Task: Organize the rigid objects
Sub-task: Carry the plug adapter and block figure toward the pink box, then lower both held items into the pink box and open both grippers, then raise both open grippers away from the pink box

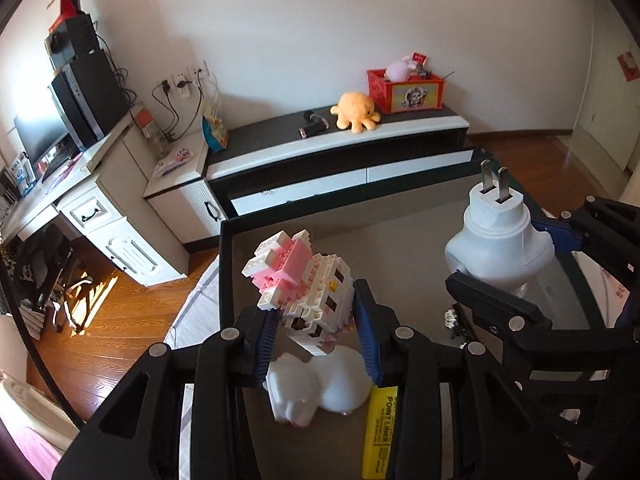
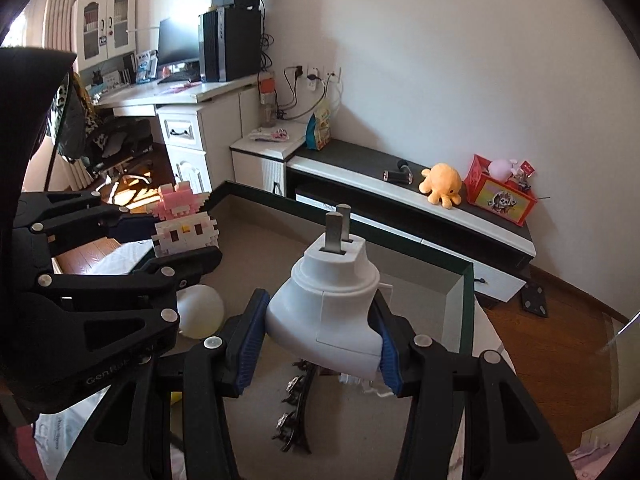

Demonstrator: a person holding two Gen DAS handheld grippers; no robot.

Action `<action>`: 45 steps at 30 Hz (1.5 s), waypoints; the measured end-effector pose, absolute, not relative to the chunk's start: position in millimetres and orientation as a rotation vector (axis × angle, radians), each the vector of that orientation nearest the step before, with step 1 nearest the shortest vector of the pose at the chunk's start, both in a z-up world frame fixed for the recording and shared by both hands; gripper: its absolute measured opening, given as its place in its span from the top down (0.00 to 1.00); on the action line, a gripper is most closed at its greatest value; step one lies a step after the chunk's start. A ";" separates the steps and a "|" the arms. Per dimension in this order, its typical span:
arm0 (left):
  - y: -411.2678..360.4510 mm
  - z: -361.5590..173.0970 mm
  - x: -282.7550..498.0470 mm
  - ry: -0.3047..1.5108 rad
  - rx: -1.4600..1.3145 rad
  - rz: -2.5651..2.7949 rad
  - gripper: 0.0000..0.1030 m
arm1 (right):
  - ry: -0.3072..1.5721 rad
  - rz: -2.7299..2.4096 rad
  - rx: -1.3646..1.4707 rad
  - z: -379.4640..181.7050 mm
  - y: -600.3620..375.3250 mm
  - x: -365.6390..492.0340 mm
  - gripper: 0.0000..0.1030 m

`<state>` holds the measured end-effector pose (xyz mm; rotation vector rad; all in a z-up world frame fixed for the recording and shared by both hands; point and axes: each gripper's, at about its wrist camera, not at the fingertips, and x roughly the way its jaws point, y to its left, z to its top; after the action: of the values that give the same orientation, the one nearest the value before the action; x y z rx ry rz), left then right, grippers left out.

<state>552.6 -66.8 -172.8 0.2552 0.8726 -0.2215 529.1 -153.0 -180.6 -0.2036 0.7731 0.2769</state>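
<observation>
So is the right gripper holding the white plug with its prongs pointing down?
No. The right gripper clamps the white plug by its body, with its two metal prongs sticking upward.

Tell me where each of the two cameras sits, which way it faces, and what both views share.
Left wrist: on the left gripper, aimed down past its fingers, shut on the block-built cat figure, toward the glass table; the right gripper shows at right.
Right wrist: on the right gripper, shut on the white plug adapter; the left gripper shows at left.
Shared: figure, adapter, table, orange plush octopus.
</observation>
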 end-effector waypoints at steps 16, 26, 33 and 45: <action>-61.7 -183.5 554.8 0.869 0.253 -0.175 0.28 | 0.847 0.245 -0.097 -189.2 -169.6 549.8 0.39; -23.5 -108.4 406.1 0.531 0.119 -0.165 0.03 | 0.586 0.231 -0.042 -129.2 -177.3 412.1 0.16; -4.8 -79.5 284.5 0.379 0.059 -0.116 0.00 | 0.409 0.210 -0.077 -97.3 -164.1 293.4 0.00; 16.5 -71.0 141.2 0.242 0.012 -0.020 0.00 | 0.260 0.090 -0.064 -84.5 -159.2 160.7 0.00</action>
<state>141.2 16.5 -71.0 0.0116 0.2424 -0.0204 160.7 -159.2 -84.5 -0.0643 0.2604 0.0898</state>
